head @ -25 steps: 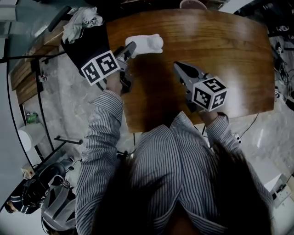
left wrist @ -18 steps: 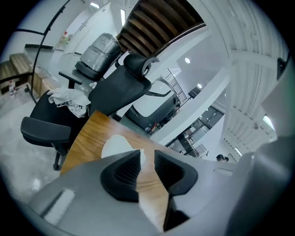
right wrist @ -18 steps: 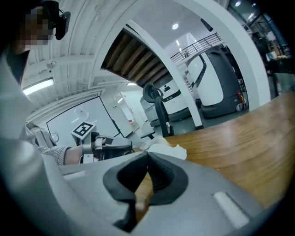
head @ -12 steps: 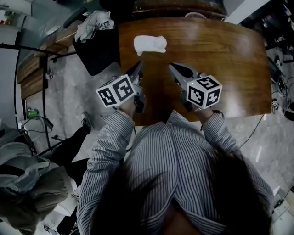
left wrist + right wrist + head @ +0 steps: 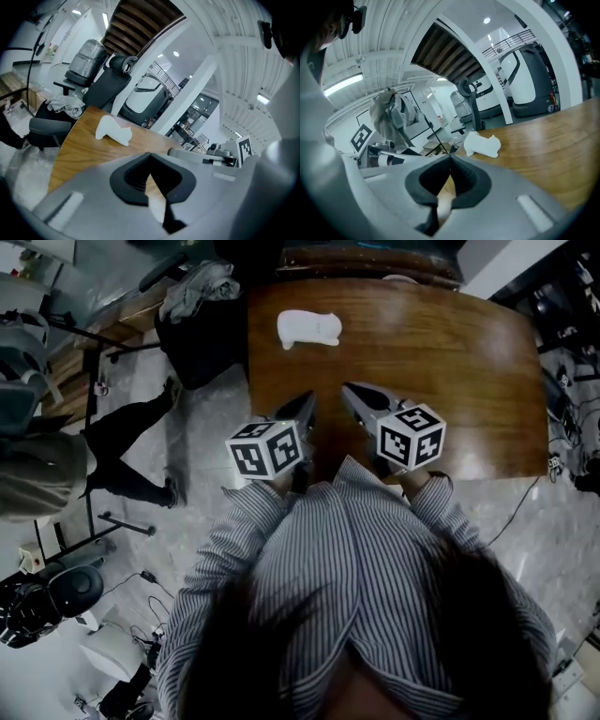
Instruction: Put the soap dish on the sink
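The white soap dish (image 5: 309,329) lies alone on the far left part of the brown wooden table (image 5: 450,362); it also shows as the soap dish (image 5: 113,131) and the soap dish (image 5: 483,144) in the two gripper views. My left gripper (image 5: 307,399) hovers over the table's near edge, well short of the dish, its jaws shut on nothing. Beside it my right gripper (image 5: 347,390) points the same way, its tips also together and empty. The left gripper (image 5: 150,154) and right gripper (image 5: 450,157) each show closed tips. No sink is in view.
A black chair (image 5: 197,324) with a crumpled cloth (image 5: 199,279) on it stands against the table's far left corner. A person (image 5: 56,456) walks on the floor at the left. Cables (image 5: 562,399) trail off the table's right side.
My left gripper drew back from the soap dish to the table's near edge and shut empty. The right gripper pulled back a little. A person walked into view at the left.
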`<control>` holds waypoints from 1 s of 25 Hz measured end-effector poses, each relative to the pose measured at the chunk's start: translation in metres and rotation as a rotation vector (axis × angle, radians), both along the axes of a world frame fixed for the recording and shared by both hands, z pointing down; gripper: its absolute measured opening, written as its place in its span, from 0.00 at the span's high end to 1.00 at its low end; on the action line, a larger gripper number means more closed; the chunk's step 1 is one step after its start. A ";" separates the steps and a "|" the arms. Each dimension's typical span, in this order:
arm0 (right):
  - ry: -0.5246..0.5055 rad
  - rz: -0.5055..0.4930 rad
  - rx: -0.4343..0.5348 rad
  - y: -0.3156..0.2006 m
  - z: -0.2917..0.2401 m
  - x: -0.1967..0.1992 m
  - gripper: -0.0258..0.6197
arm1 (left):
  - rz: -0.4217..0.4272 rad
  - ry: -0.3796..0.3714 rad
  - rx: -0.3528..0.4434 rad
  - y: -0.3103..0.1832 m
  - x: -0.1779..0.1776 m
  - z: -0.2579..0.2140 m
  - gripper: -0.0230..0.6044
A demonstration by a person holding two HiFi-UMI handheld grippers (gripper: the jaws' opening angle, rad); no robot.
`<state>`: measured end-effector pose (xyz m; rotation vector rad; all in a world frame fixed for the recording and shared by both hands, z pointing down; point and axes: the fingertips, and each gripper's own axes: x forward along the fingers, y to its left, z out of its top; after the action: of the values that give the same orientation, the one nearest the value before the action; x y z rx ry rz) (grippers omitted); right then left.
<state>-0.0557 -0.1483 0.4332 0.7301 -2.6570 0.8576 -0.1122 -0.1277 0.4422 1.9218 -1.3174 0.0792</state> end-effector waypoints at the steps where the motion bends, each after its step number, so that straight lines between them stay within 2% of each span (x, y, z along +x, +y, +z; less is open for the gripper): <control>1: 0.000 -0.001 -0.001 0.001 0.000 0.000 0.96 | 0.009 -0.010 0.003 0.001 0.002 0.000 0.96; 6: 0.003 -0.015 -0.004 0.008 0.004 -0.001 0.96 | 0.042 -0.032 0.015 0.005 0.009 0.004 0.96; 17: 0.014 -0.004 0.038 0.015 -0.004 -0.003 0.96 | 0.009 -0.001 0.024 0.009 0.003 0.000 0.97; 25: 0.032 -0.008 0.055 0.018 -0.004 -0.004 0.96 | 0.037 -0.018 0.022 0.012 0.006 0.002 0.97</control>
<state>-0.0594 -0.1300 0.4290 0.7399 -2.6633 0.7669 -0.1065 -0.1159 0.4447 1.9683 -1.3003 0.1010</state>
